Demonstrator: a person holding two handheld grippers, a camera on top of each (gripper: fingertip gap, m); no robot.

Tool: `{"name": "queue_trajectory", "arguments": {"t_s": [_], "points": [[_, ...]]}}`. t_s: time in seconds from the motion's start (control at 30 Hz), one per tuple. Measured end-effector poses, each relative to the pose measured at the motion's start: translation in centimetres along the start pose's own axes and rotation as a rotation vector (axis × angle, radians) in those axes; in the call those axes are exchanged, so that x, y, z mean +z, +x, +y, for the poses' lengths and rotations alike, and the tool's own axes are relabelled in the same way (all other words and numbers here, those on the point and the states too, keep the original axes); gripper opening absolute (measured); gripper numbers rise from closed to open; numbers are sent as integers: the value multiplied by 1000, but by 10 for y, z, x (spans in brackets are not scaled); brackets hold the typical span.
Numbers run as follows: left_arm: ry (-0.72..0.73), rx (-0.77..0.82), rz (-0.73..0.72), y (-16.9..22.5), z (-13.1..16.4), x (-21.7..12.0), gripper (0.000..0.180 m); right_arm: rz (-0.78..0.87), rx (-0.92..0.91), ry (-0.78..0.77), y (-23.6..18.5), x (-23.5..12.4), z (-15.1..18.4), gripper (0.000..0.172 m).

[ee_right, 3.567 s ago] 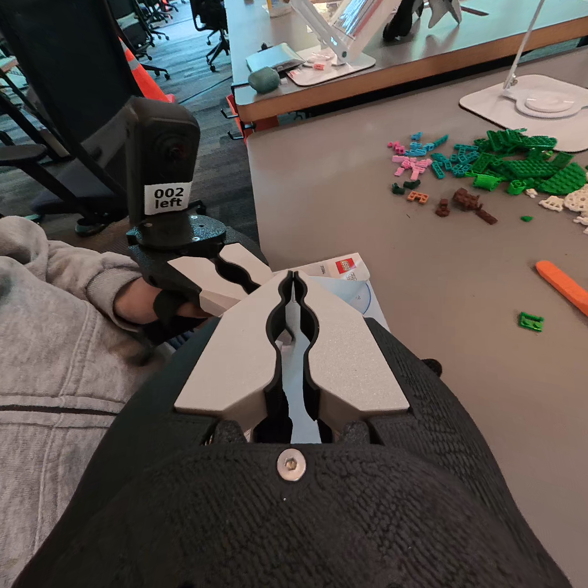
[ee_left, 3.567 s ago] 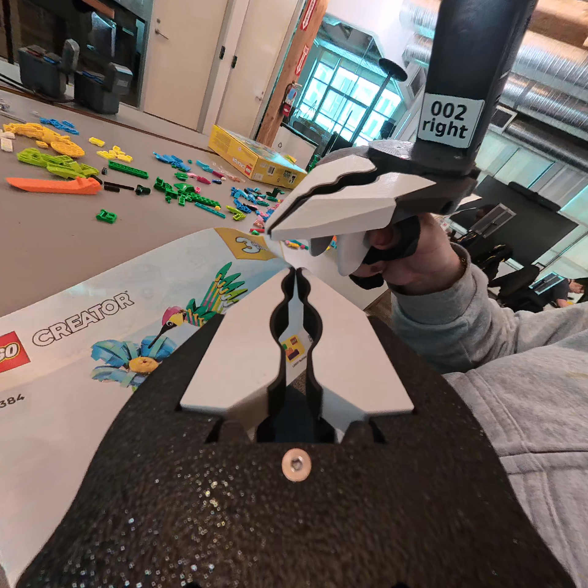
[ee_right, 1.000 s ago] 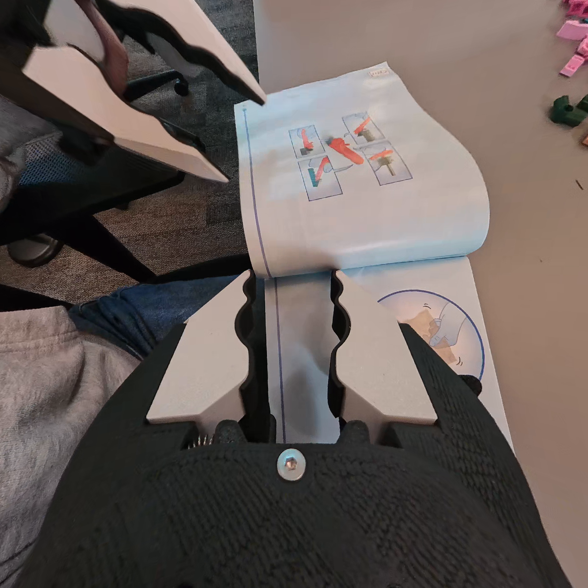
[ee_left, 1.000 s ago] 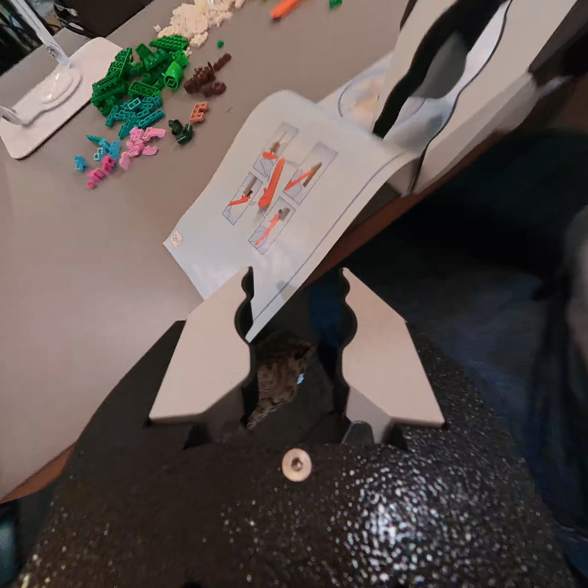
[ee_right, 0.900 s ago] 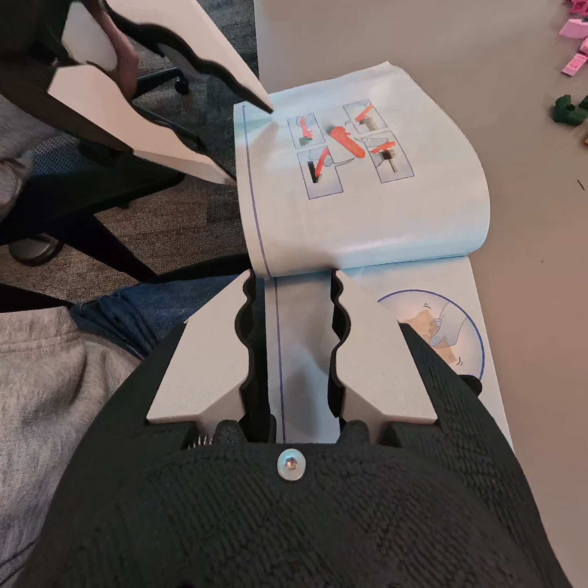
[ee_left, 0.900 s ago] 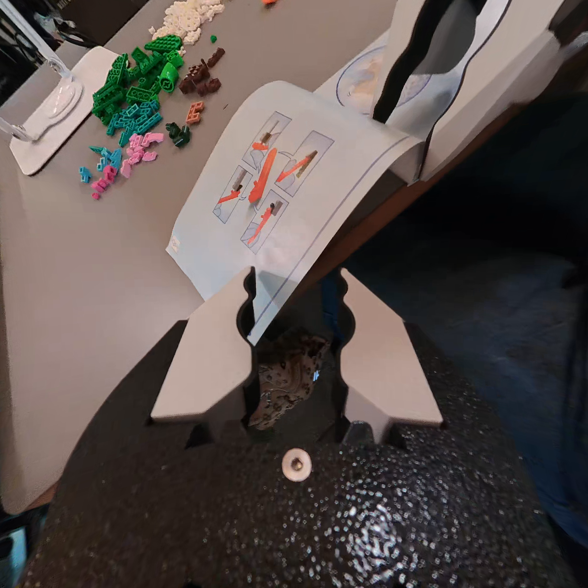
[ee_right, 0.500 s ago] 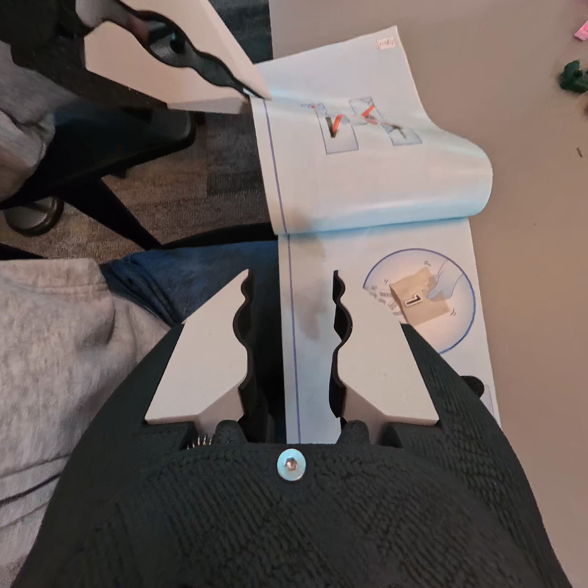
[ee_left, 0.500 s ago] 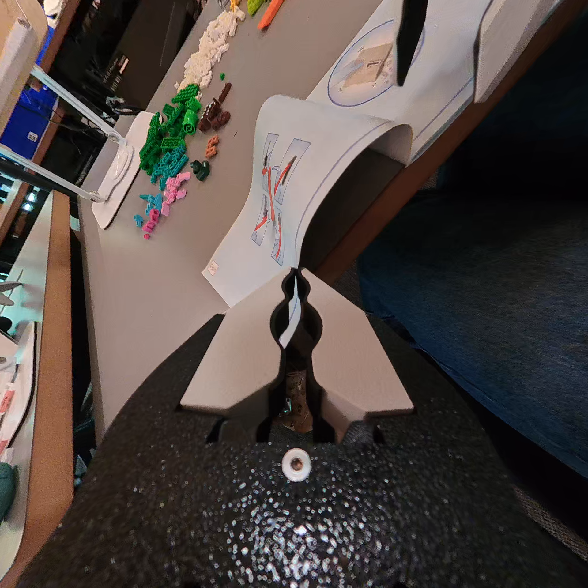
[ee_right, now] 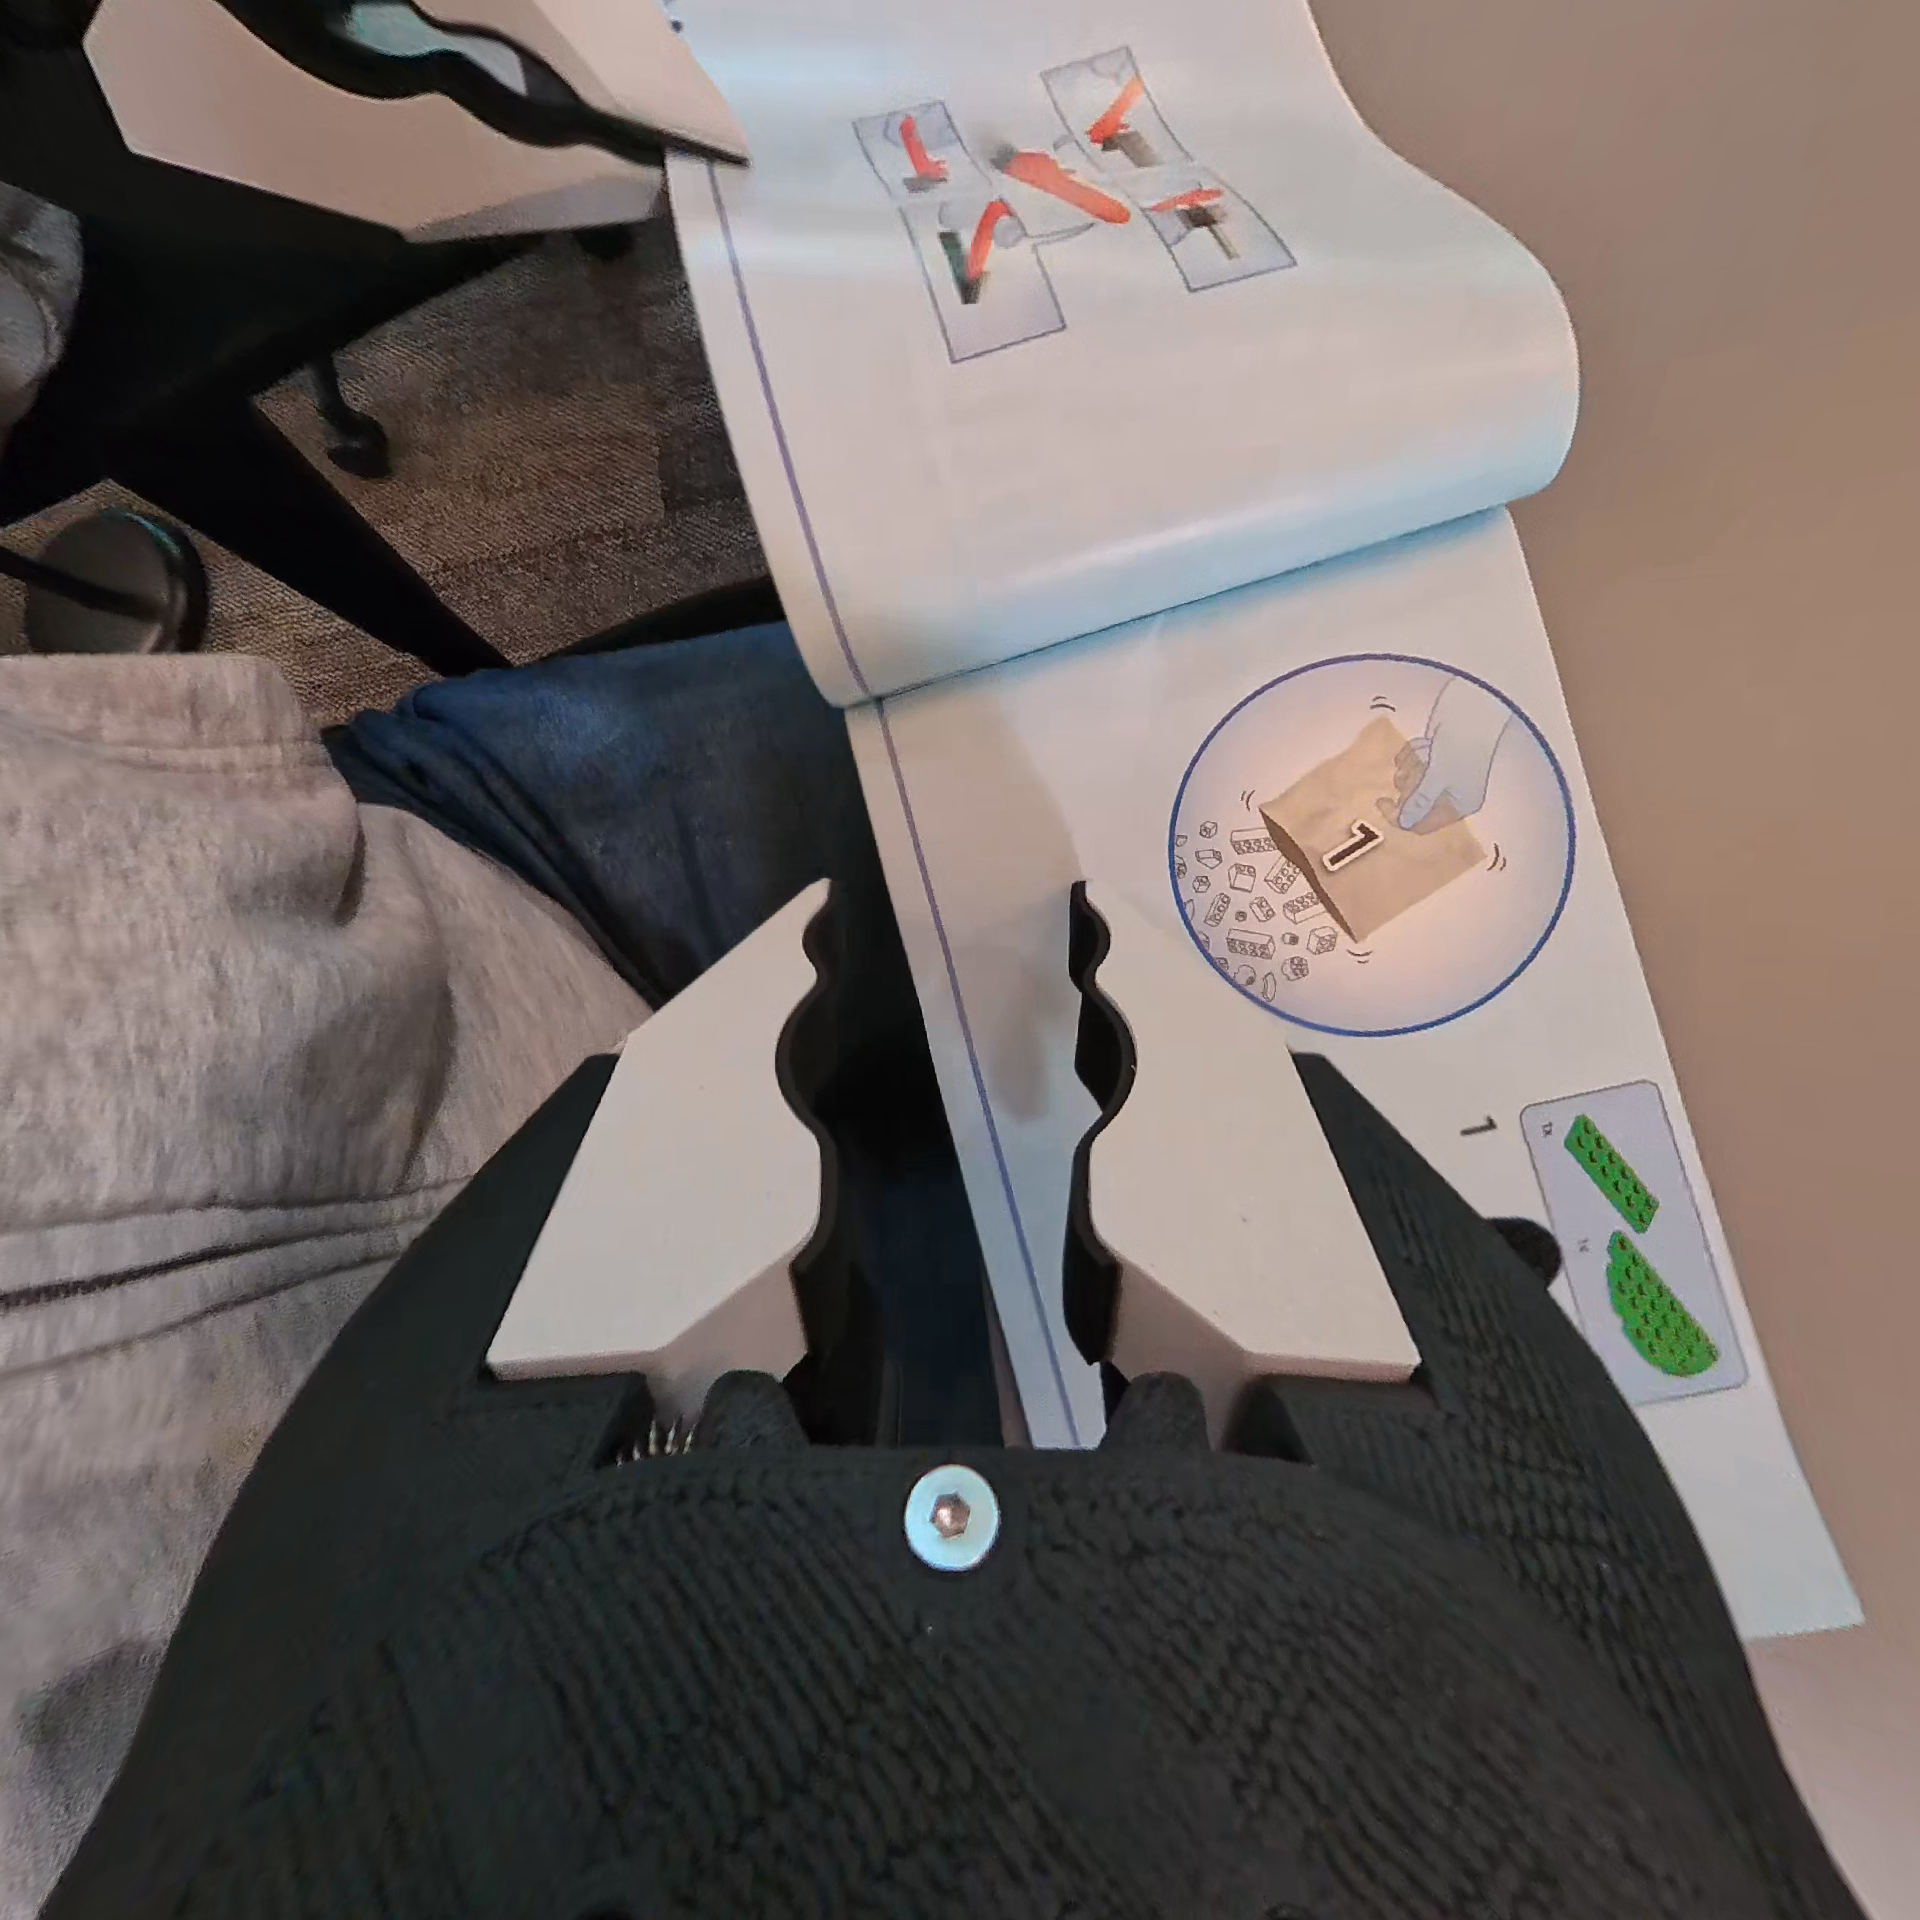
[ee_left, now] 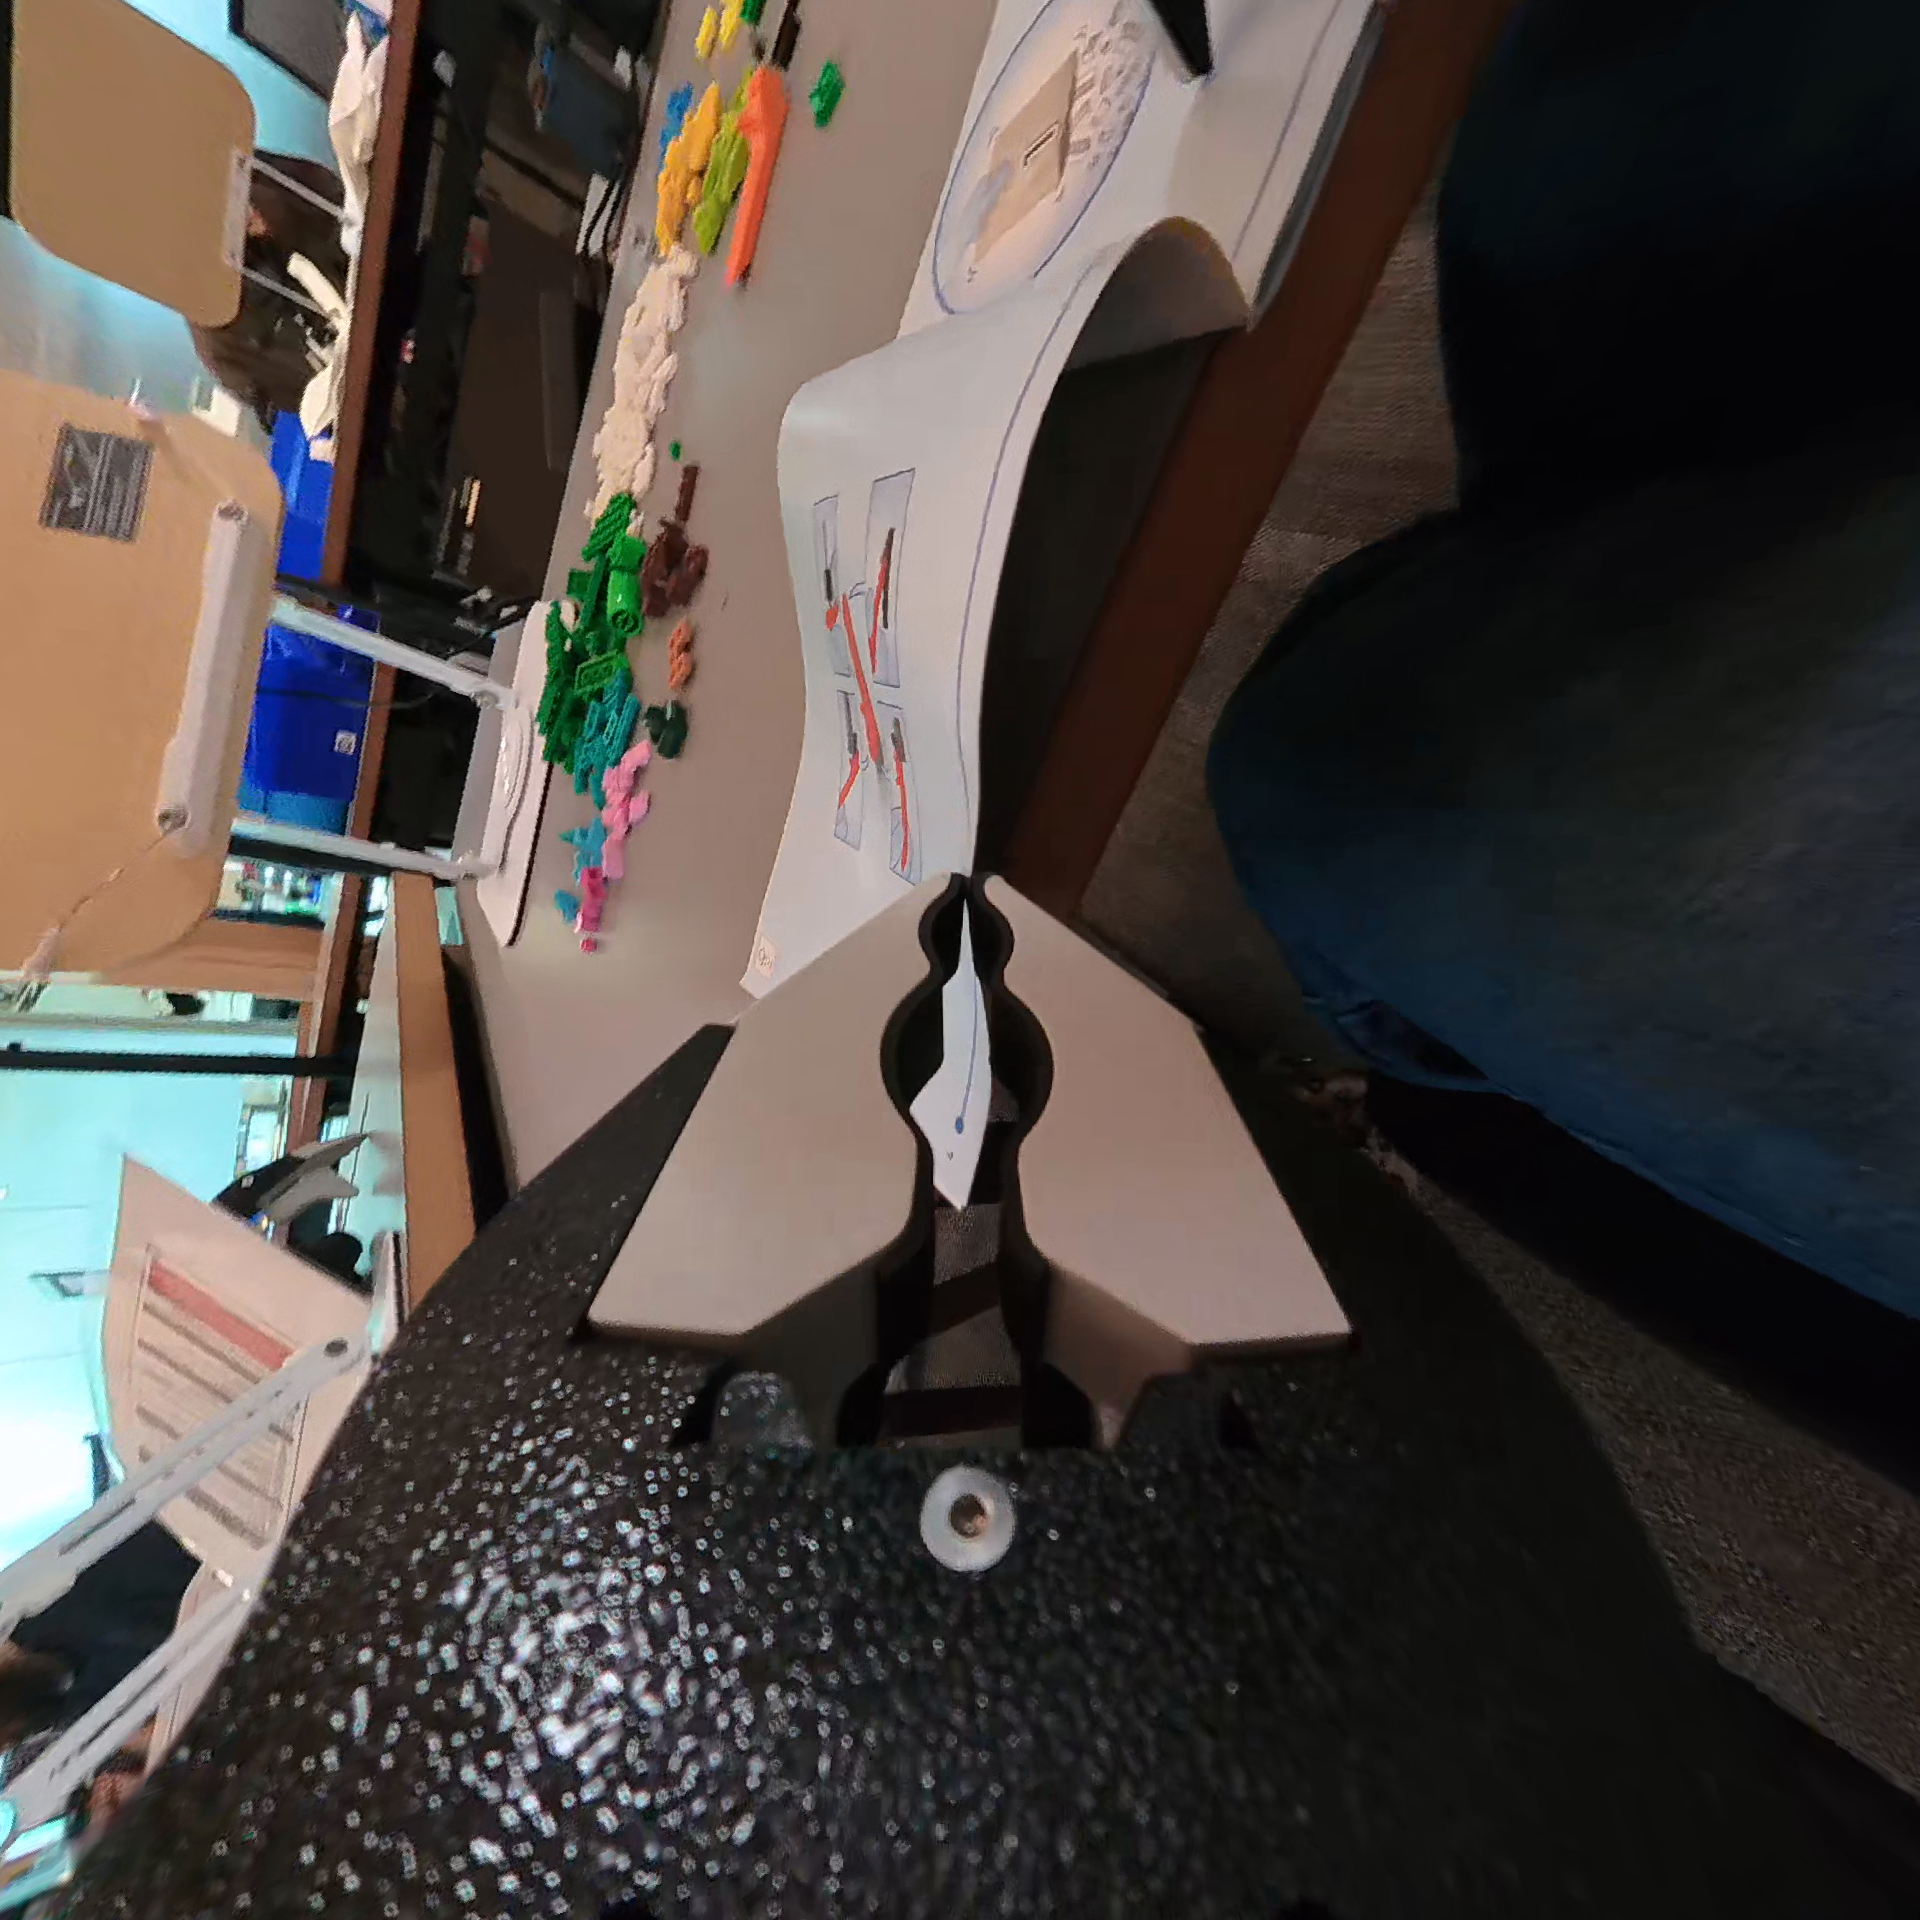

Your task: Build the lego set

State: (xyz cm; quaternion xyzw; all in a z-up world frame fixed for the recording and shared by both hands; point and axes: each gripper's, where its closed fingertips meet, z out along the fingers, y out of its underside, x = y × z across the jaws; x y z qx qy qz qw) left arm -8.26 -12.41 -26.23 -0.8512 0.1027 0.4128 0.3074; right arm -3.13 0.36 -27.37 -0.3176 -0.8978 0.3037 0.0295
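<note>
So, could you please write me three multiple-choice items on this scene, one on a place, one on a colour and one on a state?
1. Where does the open booklet lie?
A. at the table's edge
B. on the floor
C. on a chair

2. What colour is the long flat tool among the bricks?
A. orange
B. blue
C. black

3. How does the left gripper stand?
A. wide open over the bricks
B. shut on a corner of the curled page
C. shut on a green brick

Answers: 1 A, its side overhangs the table's edge above the person's lap; 2 A, it shows bright orange beside the yellow pieces; 3 B, the paper's corner sits between its closed fingers, while the right gripper stands open over the other page.
</note>
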Motion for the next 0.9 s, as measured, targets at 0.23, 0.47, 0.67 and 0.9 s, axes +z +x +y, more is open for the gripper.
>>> {"name": "queue_trajectory", "arguments": {"t_s": [0.23, 0.47, 0.67, 0.9], "points": [[71, 7, 76, 17, -26, 5, 0, 22, 76, -34, 13, -19, 25, 40], [136, -36, 110, 22, -37, 2, 5, 44, 139, -22, 21, -34, 43, 38], [173, -99, 125, 20, -38, -2, 6, 54, 179, -1, 26, -41, 51, 37], [166, -12, 72, 20, -38, -1, 0, 62, 214, 47, 29, -43, 53, 33]]}}
